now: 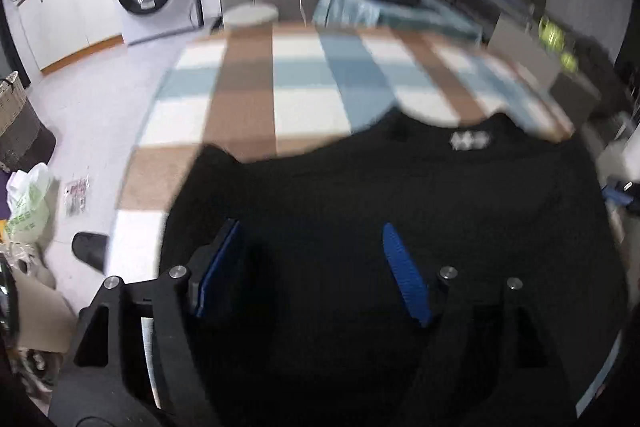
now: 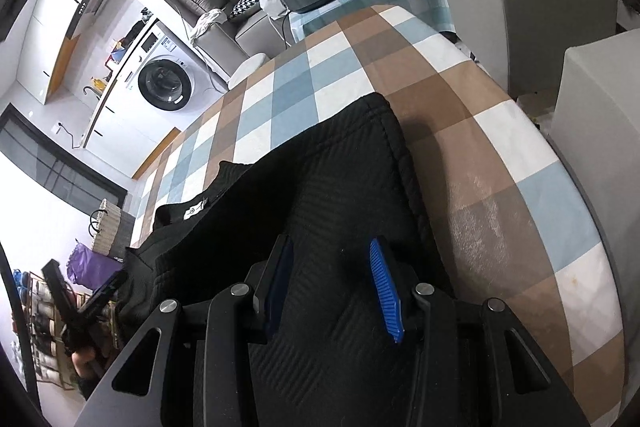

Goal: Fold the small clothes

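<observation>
A black garment (image 1: pixel 400 195) lies spread on the bench (image 1: pixel 248 83), which wears a checked brown, blue and white cloth. In the left wrist view the neckline with its white label (image 1: pixel 469 140) sits toward 1 o'clock, and one sleeve (image 1: pixel 216 163) reaches out toward 10 o'clock. The picture is smeared, so fine folds are hard to read.

The left gripper (image 1: pixel 316 267) hangs over the body of the garment with its blue pads standing wide apart; nothing is pinched between them, so it is released. The right gripper (image 2: pixel 332 283) is over the ribbed fabric at the garment's other side, where a sleeve (image 2: pixel 360 147) runs up toward 12 o'clock. Its pads stand partly apart with cloth lying between them, but I cannot tell whether they press on it.

The risks, as I judge them: the left gripper may close on a flat stretch of cloth and catch both layers or none, giving a bunched fold. If the right side is not truly gripped, a pull would let it slip and skew the garment. Dragging could also ruck up the checked cloth beneath, and the garment's near edge could slide off the bench.
</observation>
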{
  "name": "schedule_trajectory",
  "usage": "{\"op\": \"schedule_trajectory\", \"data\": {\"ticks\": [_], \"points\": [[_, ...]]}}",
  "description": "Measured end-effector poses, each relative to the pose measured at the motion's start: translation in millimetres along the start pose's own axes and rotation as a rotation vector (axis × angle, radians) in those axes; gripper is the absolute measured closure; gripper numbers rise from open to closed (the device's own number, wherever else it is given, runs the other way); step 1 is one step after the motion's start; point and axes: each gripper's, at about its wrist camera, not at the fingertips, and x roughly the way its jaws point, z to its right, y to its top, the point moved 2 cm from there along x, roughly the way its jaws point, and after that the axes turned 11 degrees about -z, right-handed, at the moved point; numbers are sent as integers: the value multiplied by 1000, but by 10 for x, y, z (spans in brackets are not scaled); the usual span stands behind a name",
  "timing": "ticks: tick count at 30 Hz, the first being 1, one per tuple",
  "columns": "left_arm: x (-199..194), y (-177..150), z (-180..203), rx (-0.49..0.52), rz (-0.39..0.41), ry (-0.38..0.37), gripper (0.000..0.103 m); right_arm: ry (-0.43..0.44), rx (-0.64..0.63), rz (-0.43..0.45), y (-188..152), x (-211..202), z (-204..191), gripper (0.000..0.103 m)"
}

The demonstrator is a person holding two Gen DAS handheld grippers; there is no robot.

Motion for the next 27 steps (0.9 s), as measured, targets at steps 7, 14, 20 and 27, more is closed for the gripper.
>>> {"op": "schedule_trajectory", "data": {"ticks": [7, 14, 20, 27], "points": [[29, 7, -23, -21, 78, 14, 102, 1, 14, 8, -37, -41, 57, 62], [-420, 128, -356, -159, 256, 9, 101, -9, 30, 19, -18, -52, 112, 62], [-239, 152, -663, -288, 142, -3, 78, -29, 42, 39, 11, -23, 169, 62], [-91, -27, -827, -309, 44, 26, 43, 3, 119, 58, 158, 7, 365, 62]]}}
